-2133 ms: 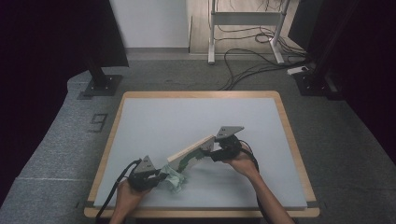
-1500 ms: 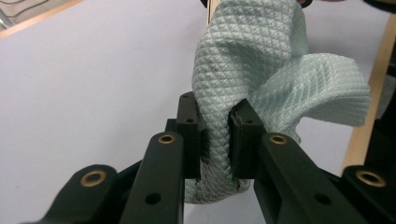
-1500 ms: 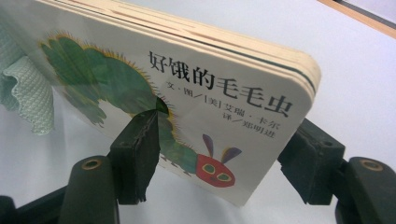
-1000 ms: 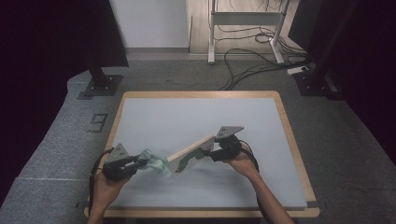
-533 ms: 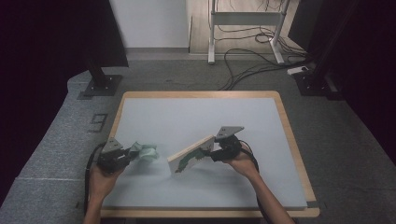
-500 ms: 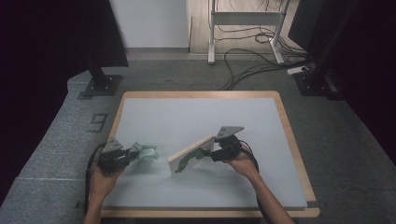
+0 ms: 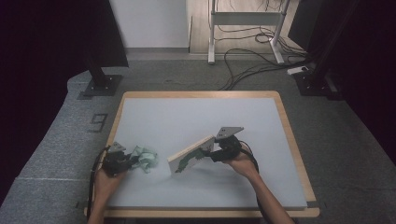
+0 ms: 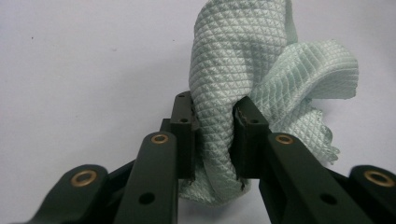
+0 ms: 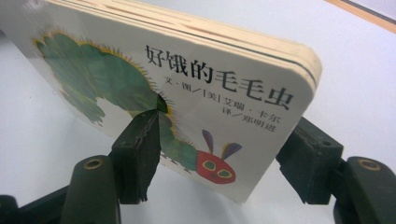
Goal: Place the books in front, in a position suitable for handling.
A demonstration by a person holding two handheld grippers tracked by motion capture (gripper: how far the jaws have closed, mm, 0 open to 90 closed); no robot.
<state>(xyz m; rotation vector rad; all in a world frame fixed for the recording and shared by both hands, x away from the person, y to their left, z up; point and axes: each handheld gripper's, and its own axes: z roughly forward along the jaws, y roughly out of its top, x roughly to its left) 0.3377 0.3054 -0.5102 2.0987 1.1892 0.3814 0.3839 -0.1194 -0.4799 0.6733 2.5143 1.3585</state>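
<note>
Cloth (image 8: 243,88), pale mint green with a fine quilted diamond weave, sits crumpled in soft folds between the jaws of the left hand-held gripper (image 8: 214,140); those jaws have just been opening a little, yet the black pads still press the fabric on both sides. From the high view the cloth (image 7: 145,158) lies bunched near the tabletop's (image 7: 196,112) front left corner, just ahead of the left hand-held gripper (image 7: 126,161). The right hand-held gripper (image 9: 224,158) is clamped on a thick board book (image 9: 187,93), one jaw on the cover and the other behind the back. Its glossy white cover shows a green caterpillar with a red face and black Chinese characters; the stacked card pages have rounded corners. The board book (image 7: 191,156) is tilted, one end resting on the tabletop's pale grey matte surface near the middle of the front edge, inside a light wooden rim.
</note>
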